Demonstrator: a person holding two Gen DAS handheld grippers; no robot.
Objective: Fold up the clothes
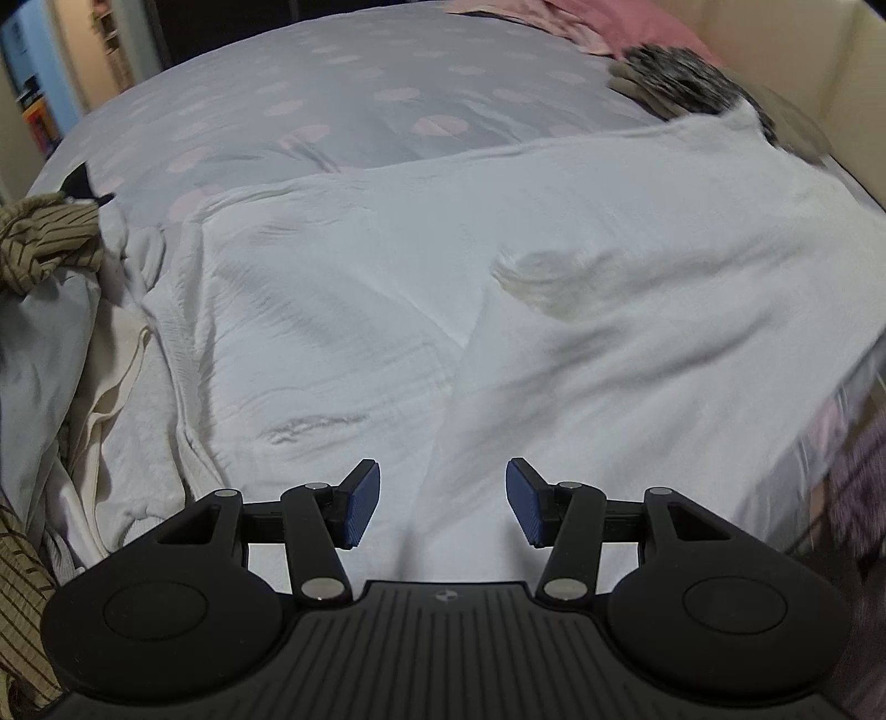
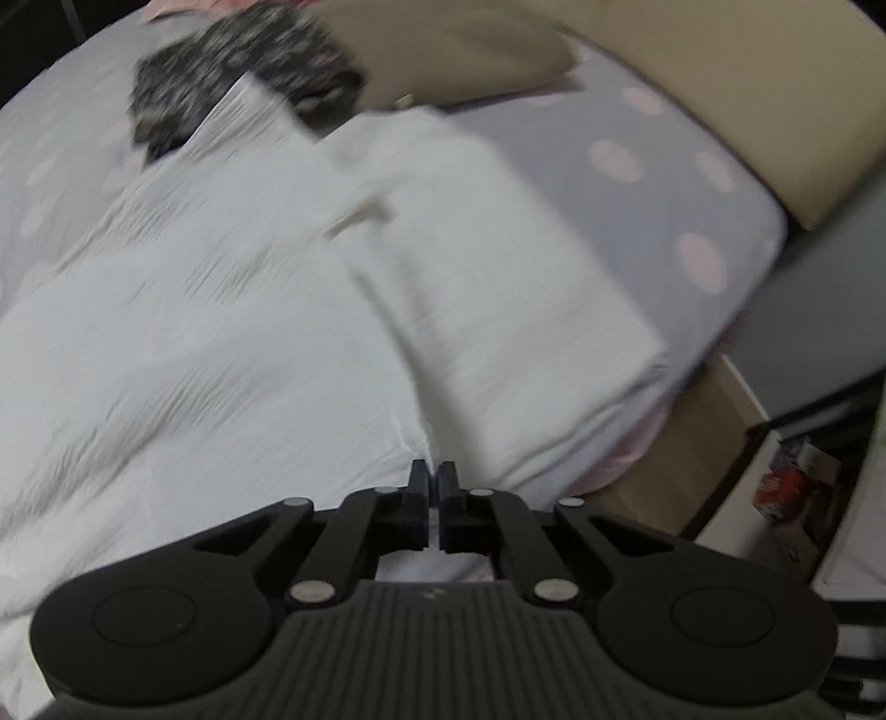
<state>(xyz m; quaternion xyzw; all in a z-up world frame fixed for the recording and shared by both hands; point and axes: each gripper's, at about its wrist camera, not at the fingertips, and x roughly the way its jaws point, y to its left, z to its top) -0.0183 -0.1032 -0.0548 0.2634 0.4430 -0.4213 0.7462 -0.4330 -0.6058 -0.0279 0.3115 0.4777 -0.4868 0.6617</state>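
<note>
A large white crinkled garment [image 1: 498, 288] lies spread over the bed, with one flap folded over the other along a diagonal edge. My left gripper [image 1: 443, 501] is open and empty, hovering just above the garment's near part. In the right wrist view the same white garment [image 2: 221, 332] is blurred by motion. My right gripper [image 2: 433, 487] is shut on the garment's near edge, and the cloth rises to the pads.
The bed has a grey sheet with pink dots [image 1: 343, 99]. A black-and-white speckled cloth [image 1: 675, 77] and pink fabric [image 1: 626, 22] lie at the far side. Striped olive clothes [image 1: 44, 243] pile up at the left. A beige headboard [image 2: 747, 83] and the bed's right edge [image 2: 736, 310] are close.
</note>
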